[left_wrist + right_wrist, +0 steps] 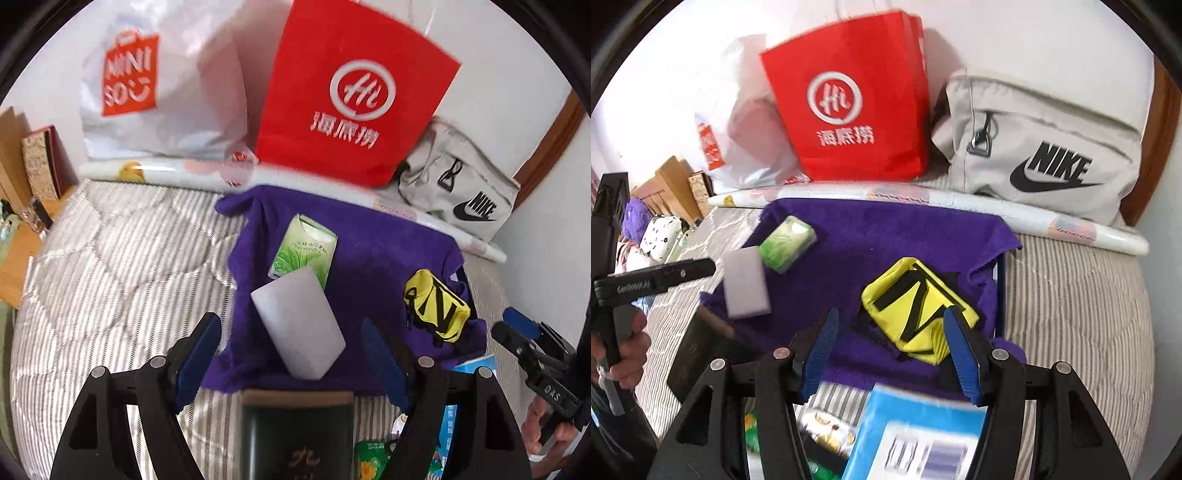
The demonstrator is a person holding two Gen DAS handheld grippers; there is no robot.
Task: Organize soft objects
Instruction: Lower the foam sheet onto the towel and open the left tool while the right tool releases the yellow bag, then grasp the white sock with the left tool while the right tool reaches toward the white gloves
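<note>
A purple towel (pixel 369 254) (pixel 886 236) lies spread on the striped bed. On it sit a white sponge block (pixel 297 325) (pixel 744 282), a green tissue pack (pixel 304 249) (pixel 786 242) and a yellow pouch with black straps (pixel 437 304) (pixel 916 306). My left gripper (pixel 291 350) is open, its blue fingers on either side of the sponge and above it. My right gripper (pixel 890 339) is open, hovering over the yellow pouch's near end; it also shows in the left wrist view (pixel 532 343).
A red Haidilao bag (pixel 354 96) (pixel 853 103), a white Miniso bag (pixel 155 85) and a grey Nike bag (pixel 458 184) (pixel 1041 155) stand at the back wall. A dark box (pixel 295 432), a blue box (pixel 919 439) and snack packs lie near me.
</note>
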